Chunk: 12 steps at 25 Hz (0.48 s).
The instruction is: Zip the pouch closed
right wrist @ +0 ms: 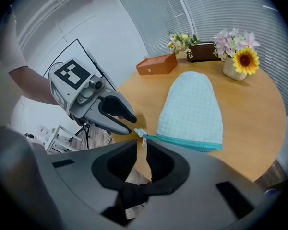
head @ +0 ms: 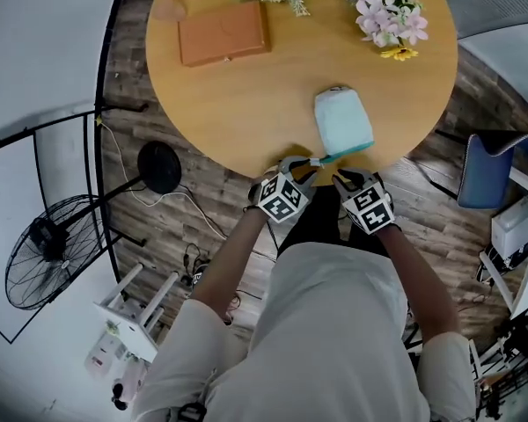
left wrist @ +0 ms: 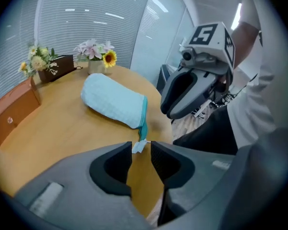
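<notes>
Between our left tongs (left wrist: 140, 153), which stand released, only the white end tab (left wrist: 138, 146) of the pouch (left wrist: 113, 102) shows at the tips, ungripped. Our right tongs (right wrist: 141, 150) are likewise unclenched, with the zip pull (right wrist: 143, 140) dangling just at their gap. Beyond them the pouch lies at the counter's (left wrist: 53, 128) near edge, teal zipper (right wrist: 189, 142) toward us. We judge nothing is zipped yet: gripping and pulling remain.

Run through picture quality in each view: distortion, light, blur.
Head view: strong fisheye bend at the edges, even soft light, the pouch sharp with only a faint shadow. Left gripper view: dark rounded corners, window blinds bright, near jaws slightly soft. Right gripper view: same dark corners, sunflower and pouch crisp, table evenly lit.
</notes>
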### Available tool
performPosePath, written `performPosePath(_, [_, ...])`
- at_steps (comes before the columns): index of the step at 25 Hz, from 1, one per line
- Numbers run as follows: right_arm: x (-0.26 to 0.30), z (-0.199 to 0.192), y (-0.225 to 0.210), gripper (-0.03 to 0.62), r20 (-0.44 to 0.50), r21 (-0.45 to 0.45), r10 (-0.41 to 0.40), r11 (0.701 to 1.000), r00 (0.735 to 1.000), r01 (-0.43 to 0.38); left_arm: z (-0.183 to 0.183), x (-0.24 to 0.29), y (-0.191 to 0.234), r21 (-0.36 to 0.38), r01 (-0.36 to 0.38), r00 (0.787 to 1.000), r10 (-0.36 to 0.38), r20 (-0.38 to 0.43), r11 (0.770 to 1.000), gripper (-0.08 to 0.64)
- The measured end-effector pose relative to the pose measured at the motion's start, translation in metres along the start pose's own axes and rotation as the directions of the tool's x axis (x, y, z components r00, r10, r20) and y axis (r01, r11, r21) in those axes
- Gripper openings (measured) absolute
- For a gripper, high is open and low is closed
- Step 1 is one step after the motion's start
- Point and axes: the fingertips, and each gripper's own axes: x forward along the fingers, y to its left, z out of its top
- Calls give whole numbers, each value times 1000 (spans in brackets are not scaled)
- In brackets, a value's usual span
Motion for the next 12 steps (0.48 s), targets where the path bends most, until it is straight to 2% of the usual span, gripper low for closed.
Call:
performPosePath(9, [28,-14,0,66,-19,32,-6,999,1000,7,-12,31,1,150,35,995,-20,-98,988,126])
performPosePath(12, [33,-16,0,67,-24,30,-10,999,1000,11,-11,36,2,157,48,995,-32,-100,986,46])
